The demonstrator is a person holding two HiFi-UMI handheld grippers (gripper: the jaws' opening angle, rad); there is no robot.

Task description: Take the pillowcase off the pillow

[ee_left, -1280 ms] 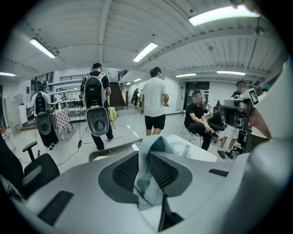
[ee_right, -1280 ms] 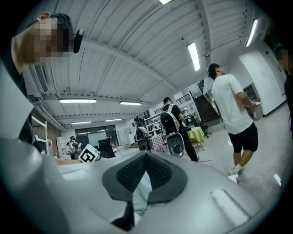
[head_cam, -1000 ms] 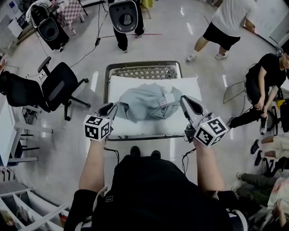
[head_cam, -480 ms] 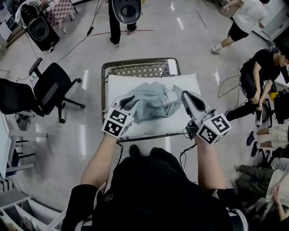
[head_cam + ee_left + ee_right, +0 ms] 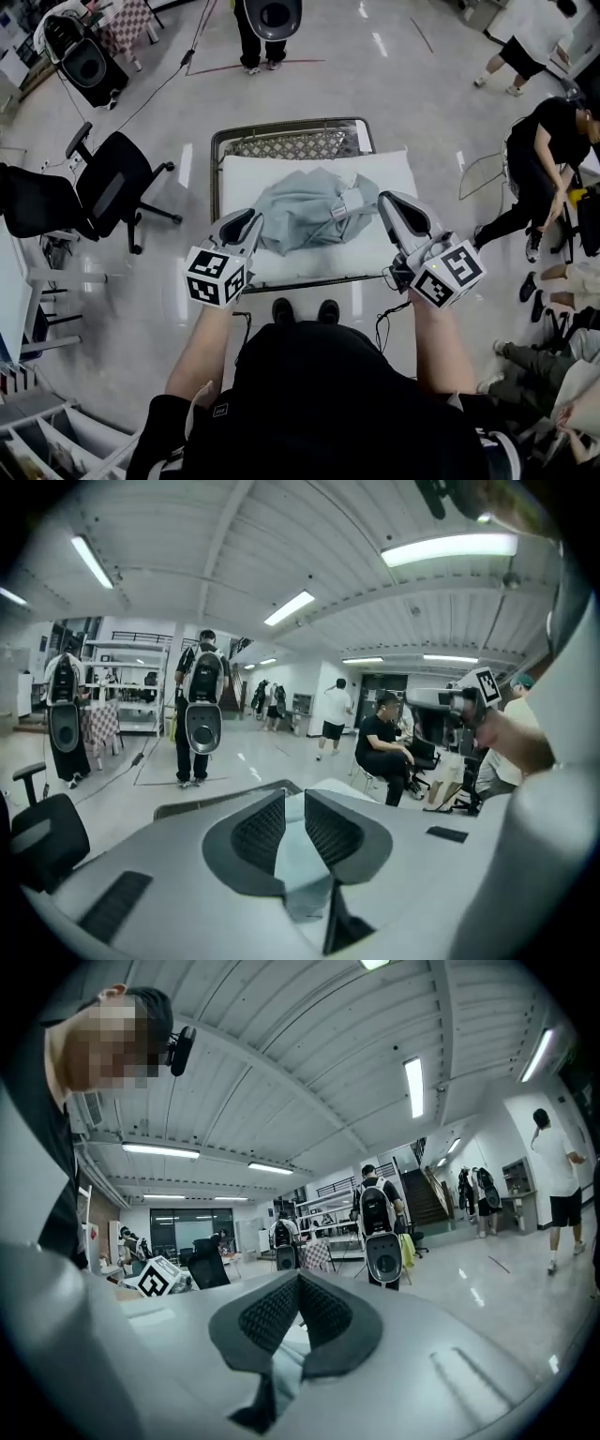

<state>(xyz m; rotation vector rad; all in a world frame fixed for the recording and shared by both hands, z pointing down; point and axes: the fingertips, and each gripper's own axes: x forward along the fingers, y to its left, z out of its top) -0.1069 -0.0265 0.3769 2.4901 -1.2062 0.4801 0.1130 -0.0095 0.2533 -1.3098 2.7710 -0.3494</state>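
While one grey-blue pillowcase (image 5: 305,211) lies crumpled at the middle of one metal-framed bed (image 5: 217,169), two tools work at its opposite ends. The pillowcase rests on the bed's white mattress (image 5: 394,255), and one white patch shows at its right end.

Left tool (image 5: 251,217): positioned at the left edge of the pillowcase. In the left gripper view the two jaws stand a narrow gap apart, and pale blue cloth fills that gap from pad to pad, so this tool is pinching the pillowcase.

Right tool (image 5: 384,199): positioned at the right end of the pillowcase, where the cloth rises in a peak toward its tip. In the right gripper view the two jaws are pressed together, and a thin strip of pale cloth shows in the slot behind the pads.

Each tool carries one marker cube, two in total: left (image 5: 216,275), right (image 5: 447,272).

Two black office chairs (image 5: 117,183) (image 5: 33,202) stand on the floor, well apart from the bed on its left.
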